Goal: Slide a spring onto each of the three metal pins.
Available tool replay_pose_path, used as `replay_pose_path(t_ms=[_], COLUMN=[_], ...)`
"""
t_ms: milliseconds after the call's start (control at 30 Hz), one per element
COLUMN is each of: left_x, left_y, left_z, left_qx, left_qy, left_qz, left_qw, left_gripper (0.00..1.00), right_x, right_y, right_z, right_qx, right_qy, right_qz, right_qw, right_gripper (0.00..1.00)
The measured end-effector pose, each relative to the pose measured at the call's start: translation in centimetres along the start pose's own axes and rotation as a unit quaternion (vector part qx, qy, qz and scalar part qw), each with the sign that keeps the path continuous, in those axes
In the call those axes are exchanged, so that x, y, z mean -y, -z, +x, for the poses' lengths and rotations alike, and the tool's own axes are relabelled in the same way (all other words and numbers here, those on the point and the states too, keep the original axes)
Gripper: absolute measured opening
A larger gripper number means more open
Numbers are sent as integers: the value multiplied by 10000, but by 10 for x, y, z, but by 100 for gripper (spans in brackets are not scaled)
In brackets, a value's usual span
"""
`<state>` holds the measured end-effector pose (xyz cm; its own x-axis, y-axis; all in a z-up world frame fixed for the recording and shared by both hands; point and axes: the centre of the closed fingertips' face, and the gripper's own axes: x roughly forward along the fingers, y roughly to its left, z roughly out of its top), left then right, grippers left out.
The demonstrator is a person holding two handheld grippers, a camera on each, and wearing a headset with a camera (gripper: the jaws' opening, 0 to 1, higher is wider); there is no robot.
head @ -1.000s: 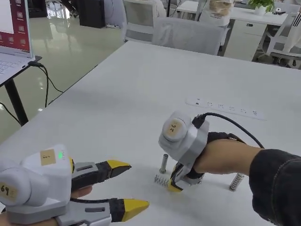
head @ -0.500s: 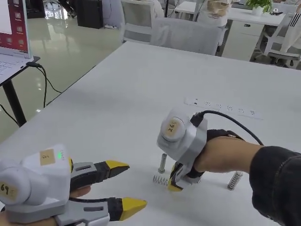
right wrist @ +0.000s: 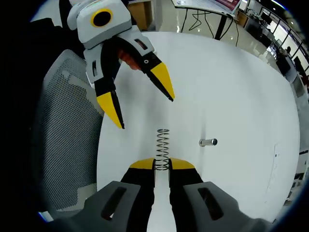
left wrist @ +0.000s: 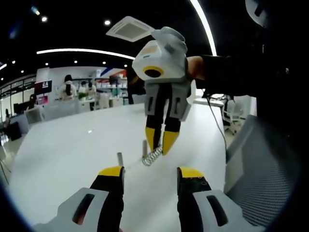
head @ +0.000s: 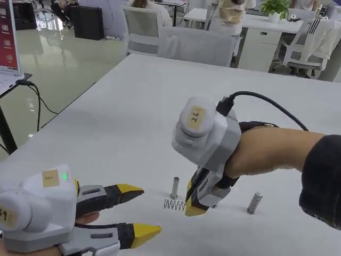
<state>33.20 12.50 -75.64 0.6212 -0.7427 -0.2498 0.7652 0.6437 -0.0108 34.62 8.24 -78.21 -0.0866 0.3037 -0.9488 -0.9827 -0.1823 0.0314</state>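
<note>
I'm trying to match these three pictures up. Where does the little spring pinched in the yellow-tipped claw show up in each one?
Head view: the spring is low and centre, sticking out left of the right gripper.
Left gripper view: the spring is mid-picture, just below the right gripper that reaches down from above.
Right gripper view: the spring is at centre, running up from between the right gripper tips.
Shared landmark: the right gripper's yellow tips, shut on one end of the spring.

White bench (head: 133, 106), plain top. Carries: one bare metal pin (head: 175, 188), upright; one loose spring (head: 173, 204) just beside that pin, nearer side; one second spring (head: 254, 202), standing slightly tilted, well right of it.
</note>
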Motion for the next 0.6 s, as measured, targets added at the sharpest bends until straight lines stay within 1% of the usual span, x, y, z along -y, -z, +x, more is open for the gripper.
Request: replay_pose_path(t_ms=[167, 300, 600], left_x=[11, 16, 18], left_y=[-6, -9, -13], left_z=[5, 6, 9], left_qx=[15, 25, 83], left_qy=[205, 342, 502], left_qz=[111, 200, 315], left_qw=[9997, 9992, 9982], left_gripper=[33, 31, 25], right_x=[-10, -17, -22], right_y=[-8, -13, -14], right_z=[-7, -10, -16], right_qx=[17, -3, -107], right_qy=[-18, -37, -97], right_qz=[-172, -320, -556], right_qw=[9998, 9995, 9983], right_gripper=[7, 7, 7])
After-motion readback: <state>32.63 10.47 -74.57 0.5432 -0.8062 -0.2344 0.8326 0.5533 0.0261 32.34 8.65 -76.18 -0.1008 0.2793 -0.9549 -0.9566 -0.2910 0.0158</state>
